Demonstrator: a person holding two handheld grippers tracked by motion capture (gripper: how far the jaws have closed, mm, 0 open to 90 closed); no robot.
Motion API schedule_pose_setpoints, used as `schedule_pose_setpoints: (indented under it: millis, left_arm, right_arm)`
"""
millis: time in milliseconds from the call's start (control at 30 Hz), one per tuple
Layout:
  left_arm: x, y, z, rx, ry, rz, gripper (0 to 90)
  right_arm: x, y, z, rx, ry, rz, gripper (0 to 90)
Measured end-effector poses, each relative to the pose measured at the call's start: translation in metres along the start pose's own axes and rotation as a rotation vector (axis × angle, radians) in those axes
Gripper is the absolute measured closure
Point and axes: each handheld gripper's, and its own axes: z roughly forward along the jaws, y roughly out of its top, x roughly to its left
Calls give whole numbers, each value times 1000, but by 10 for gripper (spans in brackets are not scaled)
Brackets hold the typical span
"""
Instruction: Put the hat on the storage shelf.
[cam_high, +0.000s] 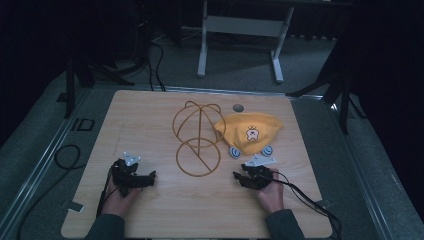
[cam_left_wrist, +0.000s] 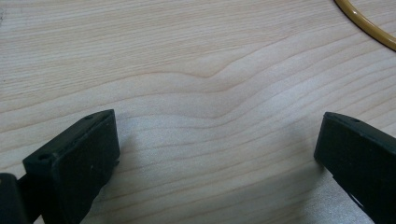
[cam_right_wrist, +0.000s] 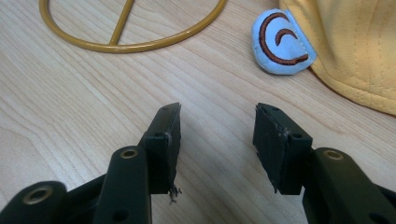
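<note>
With both tools resting spread and empty on the pale wooden desk (cam_high: 150, 210), the right tool (cam_right_wrist: 217, 122) near the yellow cloth cap (cam_high: 248, 131) beside the gold wire hat stand (cam_high: 196, 137), work seems barely begun, probably calling for gripping the cap's edge.

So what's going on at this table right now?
A person rests a left gripper and a right gripper on the wooden table, both open and holding nothing. A yellow cap with small blue ear patches lies beside a gold wire hat stand. The right gripper sits close to the cap; nothing has been picked up.
</note>
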Motion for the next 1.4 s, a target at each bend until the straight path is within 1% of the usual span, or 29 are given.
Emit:
schedule_pose_setpoints:
  millis: [133, 400, 433, 533, 567, 600, 633, 700, 733, 833, 900, 967, 1000, 1100, 1133, 1200, 1267, 1400]
  left_arm:
    - [0, 0, 0, -1, -1, 0, 1]
    - [0, 0, 0, 0, -1, 1, 2]
    - [0, 0, 0, -1, -1, 0, 2]
    - [0, 0, 0, -1, -2, -1, 2]
    - [0, 0, 0, 0, -1, 0, 2]
    - [0, 0, 0, 0, -1, 0, 2]
    - [0, 0, 0, 0, -1, 1, 2]
    - [0, 0, 0, 0, -1, 0, 2]
    - [0, 0, 0, 0, 0, 2, 2]
    - [0, 0, 0, 1, -1, 2, 2]
    - [0, 0, 0, 1, 0, 2, 2]
    - [0, 0, 0, 1, 0, 2, 2]
    - [0, 0, 0, -1, -1, -1, 2]
    - [0, 0, 0, 0, -1, 0, 2]
    - [0, 0, 0, 0, -1, 0, 2]
    - [0, 0, 0, 0, -1, 0, 2]
    - [0, 0, 0, 0, -1, -1, 2]
    - [0, 0, 0, 0, -2, -2, 2]
  right_arm:
    - [0, -3, 0, -19, 4, 1, 512]
    - [-2, -2, 0, -18, 5, 0, 515]
    - [-1, -1, 0, -10, 6, -4, 541]
    - [0, 2, -1, 10, 21, -30, 738]
    - [0, 2, -1, 13, 24, -30, 776]
    - [1, 4, -1, 29, 24, -41, 822]
    - [1, 4, -1, 29, 24, -41, 822]
    - [3, 7, -1, 47, 12, -62, 824]
    - [3, 9, -1, 63, -6, -93, 824]
    - [2, 13, -1, 72, -10, -106, 822]
    - [-1, 20, -2, 76, -20, -125, 807]
    - [-1, 23, -3, 76, -29, -128, 800]
    - [-3, 29, -2, 75, -41, -133, 792]
    - [-5, 35, -1, 67, -46, -131, 784]
    - [-5, 41, 2, 74, -53, -140, 768]
    - [-6, 46, 5, 81, -62, -156, 749]
    - [-6, 49, 7, 82, -67, -163, 740]
    - [-7, 58, 16, 95, -103, -185, 710]
